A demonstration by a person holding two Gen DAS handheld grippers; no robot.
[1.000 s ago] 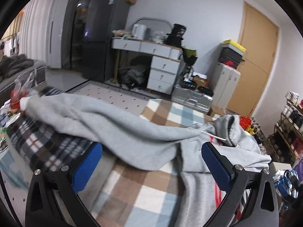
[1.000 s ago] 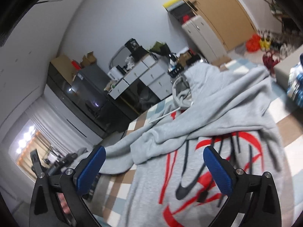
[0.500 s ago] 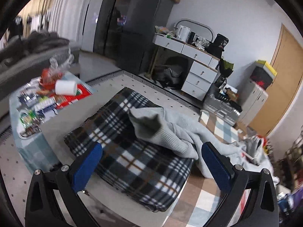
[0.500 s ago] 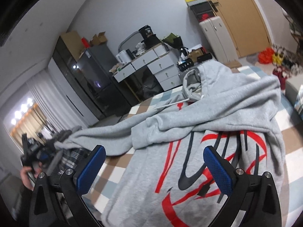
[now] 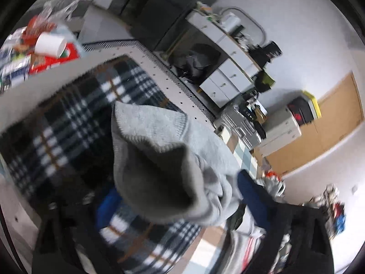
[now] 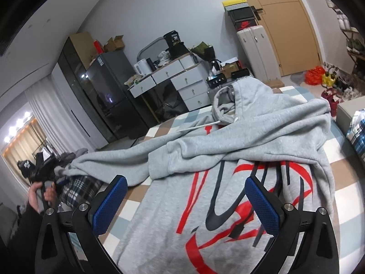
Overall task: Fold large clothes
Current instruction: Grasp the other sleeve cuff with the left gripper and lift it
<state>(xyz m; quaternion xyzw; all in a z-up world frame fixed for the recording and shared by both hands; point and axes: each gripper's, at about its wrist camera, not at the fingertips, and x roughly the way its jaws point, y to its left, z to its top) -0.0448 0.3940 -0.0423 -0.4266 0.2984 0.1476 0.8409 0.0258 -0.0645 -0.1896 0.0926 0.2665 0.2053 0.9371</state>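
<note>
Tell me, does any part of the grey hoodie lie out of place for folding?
Yes. One sleeve of the hoodie trails sideways off the checked cover onto a dark plaid blanket, its cuff gaping between the left tongs. The other sleeve lies folded across the chest.

Hoodie (image 6: 228, 182) lies on bed (image 6: 346, 217); sleeve (image 5: 159, 159) reaches left over blanket (image 5: 68, 125).
</note>
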